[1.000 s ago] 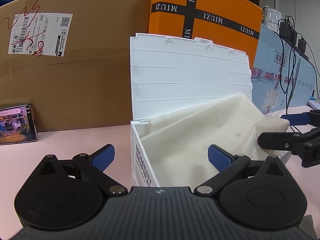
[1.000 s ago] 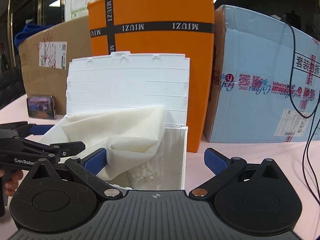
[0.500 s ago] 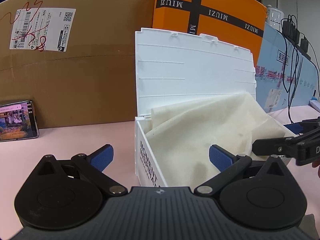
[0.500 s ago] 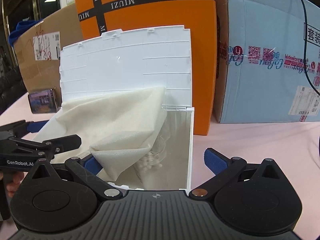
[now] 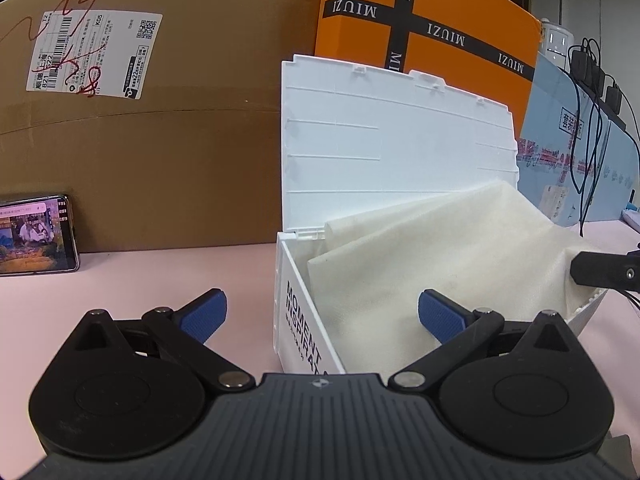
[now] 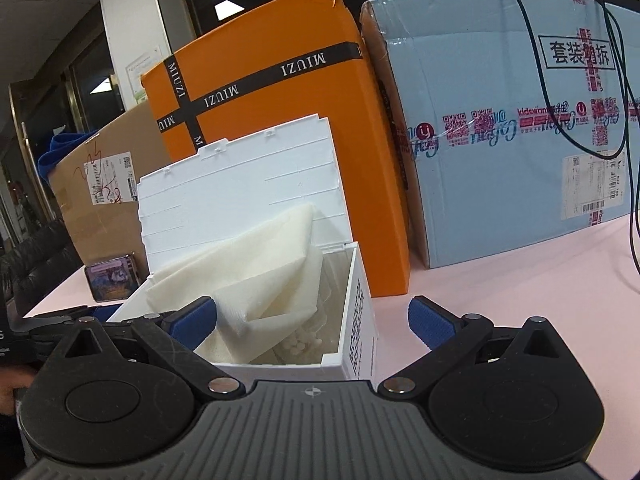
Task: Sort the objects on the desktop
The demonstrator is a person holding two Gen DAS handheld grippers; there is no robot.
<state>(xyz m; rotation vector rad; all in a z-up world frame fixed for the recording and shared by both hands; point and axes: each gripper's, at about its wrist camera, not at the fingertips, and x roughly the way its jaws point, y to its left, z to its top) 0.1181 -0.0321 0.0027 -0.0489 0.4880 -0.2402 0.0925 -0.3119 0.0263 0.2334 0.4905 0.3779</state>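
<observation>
Left wrist view: the left gripper (image 5: 322,312) has its fingers spread apart, straddling the near corner of the white box (image 5: 298,320), whose lid (image 5: 396,140) stands upright. A cream cloth (image 5: 432,264) fills the box and drapes over its edge. A phone (image 5: 36,236) leans against the brown carton (image 5: 160,140). Right wrist view: the right gripper (image 6: 312,322) is also spread, holding nothing, just before the box (image 6: 360,320); the cloth (image 6: 256,272) lies inside over small white beads (image 6: 298,345).
</observation>
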